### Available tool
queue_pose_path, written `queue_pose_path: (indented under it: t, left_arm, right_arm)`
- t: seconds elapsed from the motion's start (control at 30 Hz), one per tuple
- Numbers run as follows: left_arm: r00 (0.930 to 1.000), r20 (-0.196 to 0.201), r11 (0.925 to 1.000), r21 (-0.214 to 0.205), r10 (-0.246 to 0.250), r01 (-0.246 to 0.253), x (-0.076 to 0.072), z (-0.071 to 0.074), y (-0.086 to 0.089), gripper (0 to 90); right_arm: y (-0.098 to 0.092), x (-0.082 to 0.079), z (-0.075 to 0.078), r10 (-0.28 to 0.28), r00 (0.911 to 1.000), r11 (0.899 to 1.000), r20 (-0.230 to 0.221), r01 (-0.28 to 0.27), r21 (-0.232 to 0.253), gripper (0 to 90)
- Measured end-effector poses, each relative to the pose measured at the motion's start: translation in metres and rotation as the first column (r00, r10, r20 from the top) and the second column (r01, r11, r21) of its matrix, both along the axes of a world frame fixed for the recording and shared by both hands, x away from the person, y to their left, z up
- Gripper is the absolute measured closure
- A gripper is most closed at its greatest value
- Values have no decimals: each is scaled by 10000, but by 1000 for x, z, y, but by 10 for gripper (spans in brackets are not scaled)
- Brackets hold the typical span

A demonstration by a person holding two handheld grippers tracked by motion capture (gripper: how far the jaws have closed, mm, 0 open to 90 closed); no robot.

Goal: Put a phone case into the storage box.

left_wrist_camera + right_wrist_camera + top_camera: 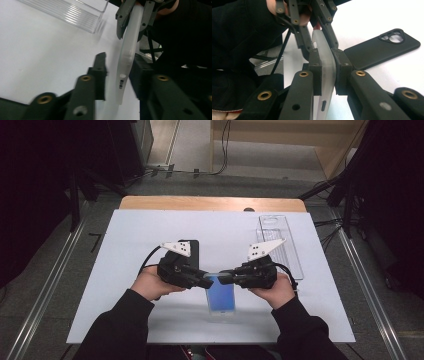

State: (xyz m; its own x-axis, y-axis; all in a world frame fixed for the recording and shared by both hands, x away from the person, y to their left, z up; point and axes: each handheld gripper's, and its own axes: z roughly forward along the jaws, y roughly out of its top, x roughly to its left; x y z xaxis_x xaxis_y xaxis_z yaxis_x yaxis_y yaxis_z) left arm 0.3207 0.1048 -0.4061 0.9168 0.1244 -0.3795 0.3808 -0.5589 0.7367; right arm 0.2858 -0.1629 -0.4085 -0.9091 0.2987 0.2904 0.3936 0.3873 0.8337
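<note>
Translucent frosted phone case is held up off the bench, between both claws, over the near-middle of the white bench, blue screen side up in high view. Right claw is clamped on one edge, pads pressing both faces. Left claw straddles the opposite edge; one pad touches, the other sits just beside w/ a gap. Black phone case lies flat on the bench near left hand. Clear plastic tray sits by far right corner.
</note>
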Motion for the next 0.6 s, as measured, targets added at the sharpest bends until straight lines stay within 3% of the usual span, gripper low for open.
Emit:
queue_pose_path:
  t: [0.13, 0.23, 0.37, 0.43, 0.6]
  left_arm:
    - [9997, 135, 9998, -79, -195, 196, -1, 1, 0, 802]
    - [9992, 224, 9991, -271, -319, 325, -1, 2, 1, 809]
    - [9994, 223, 9994, -206, -277, 281, -1, 3, 2, 813]
    - [9998, 137, 9998, -140, -155, 157, -1, 4, 2, 814]
    - [9998, -96, 9999, 3, 172, -172, 1, 8, 6, 814]
  right_arm:
    - [2, 0, 0, 41, 10000, 10000, -64, -41, 56, 771]
    - [1, 0, -1, 113, 9998, 9998, -139, -110, 179, 768]
    - [1, 0, -1, 187, 9997, 9998, -128, -186, 114, 759]
    - [1, 0, -1, 150, 9997, 9997, -169, -147, 175, 710]
    - [-4, -1, 2, -246, 9997, 9975, 55, 242, 662, 474]
